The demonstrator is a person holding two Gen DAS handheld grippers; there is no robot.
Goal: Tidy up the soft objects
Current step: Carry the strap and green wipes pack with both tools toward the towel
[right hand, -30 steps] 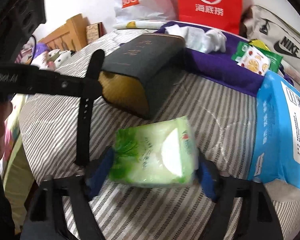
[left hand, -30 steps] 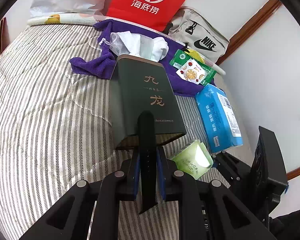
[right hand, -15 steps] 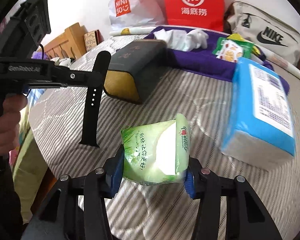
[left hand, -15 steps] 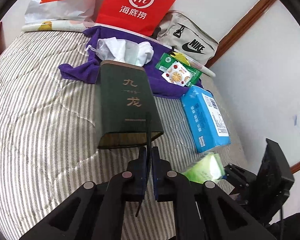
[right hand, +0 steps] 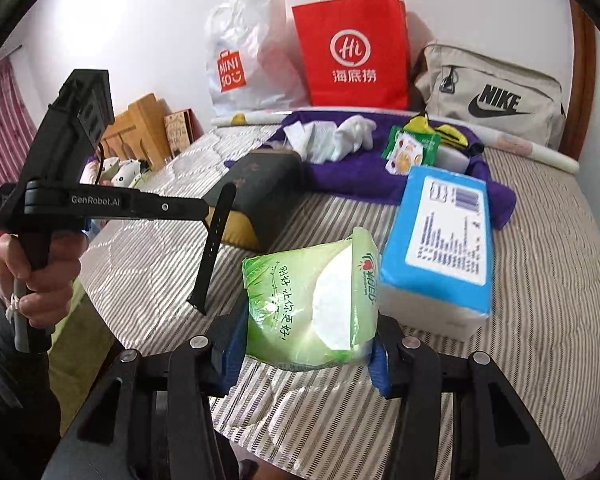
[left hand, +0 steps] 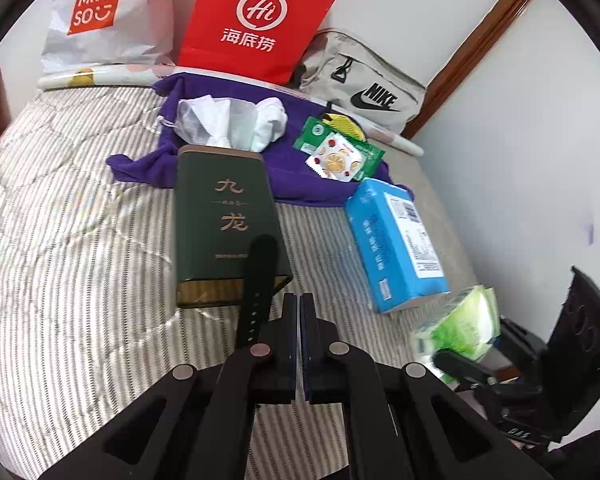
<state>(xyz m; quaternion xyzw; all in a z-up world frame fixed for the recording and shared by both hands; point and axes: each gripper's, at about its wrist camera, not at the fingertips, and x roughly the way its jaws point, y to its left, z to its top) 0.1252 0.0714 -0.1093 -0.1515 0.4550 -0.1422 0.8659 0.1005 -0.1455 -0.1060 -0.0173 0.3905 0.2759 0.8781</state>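
On a striped quilt [left hand: 72, 240], my right gripper [right hand: 306, 354] pinches a green tissue pack [right hand: 312, 304] between its blue pads [right hand: 234, 354], holding it above the bedding just beside a blue tissue pack [right hand: 440, 236] that lies flat. My left gripper [left hand: 299, 304] has its fingers pressed together on a black watch strap [left hand: 258, 284], which sticks up across the front of a dark green box [left hand: 226, 224] lying on its side; the gold open end of the box faces me, and I cannot tell what is inside. Behind it, white cloths [left hand: 232, 122] and snack sachets [left hand: 338, 152] lie on a purple towel [left hand: 296, 184]. Against the wall stand a Miniso bag [left hand: 100, 20], a red paper bag [left hand: 256, 20] and a Nike bag [left hand: 364, 88], contents hidden. Only the right wrist view shows my hand [right hand: 36, 280] on the left gripper's handle, the strap hanging free below the fingers, and a wooden headboard [right hand: 140, 128]. Only the left wrist view shows the lettering on the box top.
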